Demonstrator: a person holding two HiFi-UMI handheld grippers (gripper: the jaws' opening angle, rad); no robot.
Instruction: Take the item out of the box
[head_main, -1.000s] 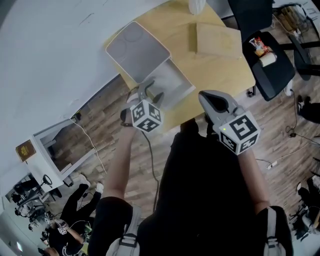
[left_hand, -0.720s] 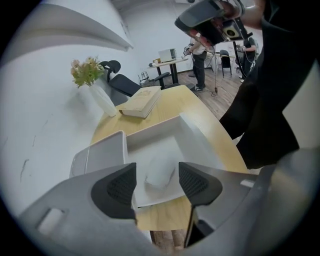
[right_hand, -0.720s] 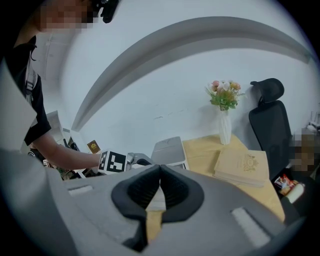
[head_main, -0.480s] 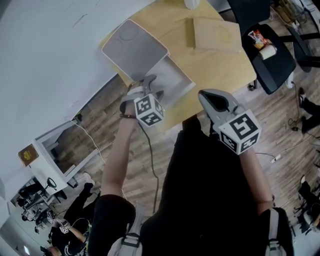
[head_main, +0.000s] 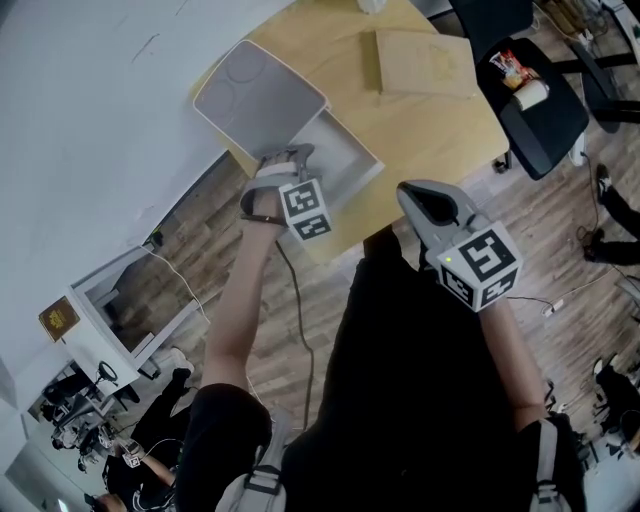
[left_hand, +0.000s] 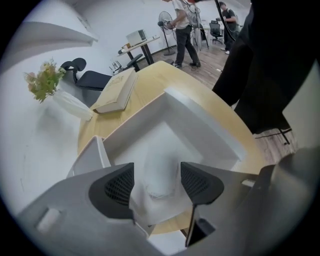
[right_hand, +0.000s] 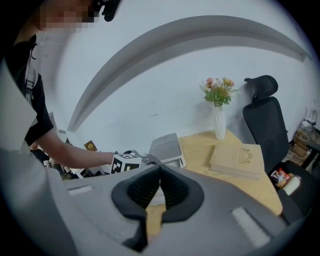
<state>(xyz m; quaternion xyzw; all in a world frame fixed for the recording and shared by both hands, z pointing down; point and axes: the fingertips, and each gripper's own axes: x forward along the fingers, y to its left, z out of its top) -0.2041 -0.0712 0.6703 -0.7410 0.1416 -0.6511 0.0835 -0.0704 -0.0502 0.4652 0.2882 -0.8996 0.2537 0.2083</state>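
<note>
An open white box (head_main: 352, 158) sits on the wooden table, with its lid (head_main: 258, 95) tipped back at the far left. My left gripper (head_main: 288, 160) reaches over the box's near corner. In the left gripper view a white, soft-looking item (left_hand: 159, 176) lies inside the box (left_hand: 205, 131), between the two dark pads (left_hand: 119, 187). The jaws stand wide apart around it, and I see no squeeze on it. My right gripper (head_main: 428, 203) hangs close to my body off the table's near edge, its pads (right_hand: 176, 192) pressed together on nothing.
A tan book (head_main: 425, 62) lies on the table behind the box, and a white vase of flowers (right_hand: 219, 120) stands by the wall. A black chair (head_main: 530, 110) holding snack packets is at the right. People stand farther back in the room (left_hand: 185, 30).
My left gripper has moved forward from the table's near edge to the box's corner. The right gripper has stayed where it was, shut.
</note>
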